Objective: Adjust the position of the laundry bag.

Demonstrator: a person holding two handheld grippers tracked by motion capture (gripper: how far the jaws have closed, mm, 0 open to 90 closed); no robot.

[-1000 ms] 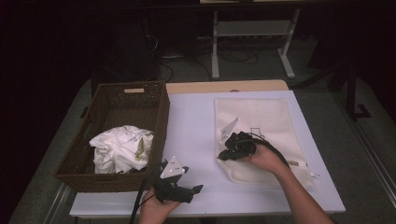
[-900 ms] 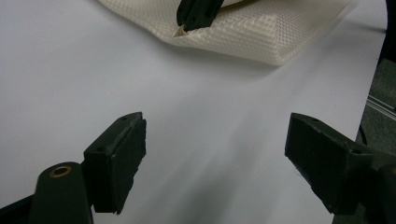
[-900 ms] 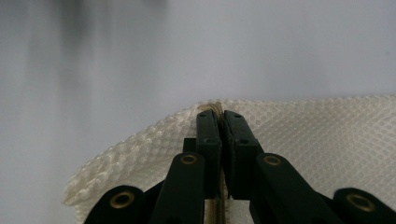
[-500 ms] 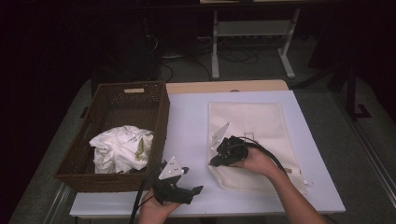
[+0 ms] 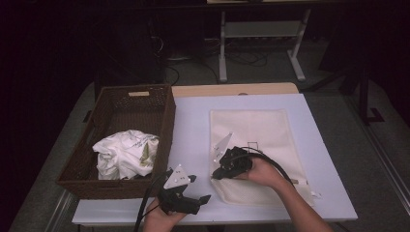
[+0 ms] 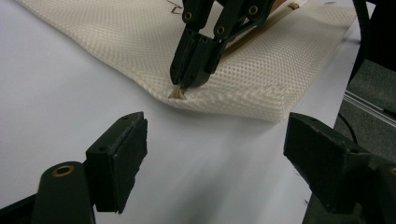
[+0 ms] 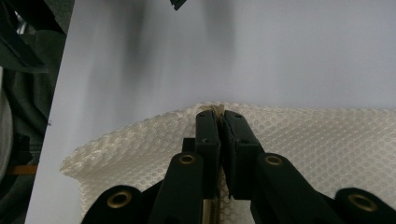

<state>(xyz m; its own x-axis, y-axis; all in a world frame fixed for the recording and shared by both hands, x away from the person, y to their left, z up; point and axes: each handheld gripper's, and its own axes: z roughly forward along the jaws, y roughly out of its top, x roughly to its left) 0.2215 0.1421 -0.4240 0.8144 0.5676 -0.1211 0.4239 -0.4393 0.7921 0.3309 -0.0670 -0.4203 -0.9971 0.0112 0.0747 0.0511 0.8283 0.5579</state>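
The right gripper's [image 7: 219,116] fingers pinch a tan tab, mostly hidden between them, at the edge of the mesh bag [image 5: 256,140] right of centre, while the left gripper [image 6: 215,154], lower centre, stands wide over bare table [image 5: 193,125]

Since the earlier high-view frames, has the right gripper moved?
Yes. In the high view the right gripper, fingers shut on the mesh bag's edge, has slid left toward the wicker basket; the bag's near left corner came along.
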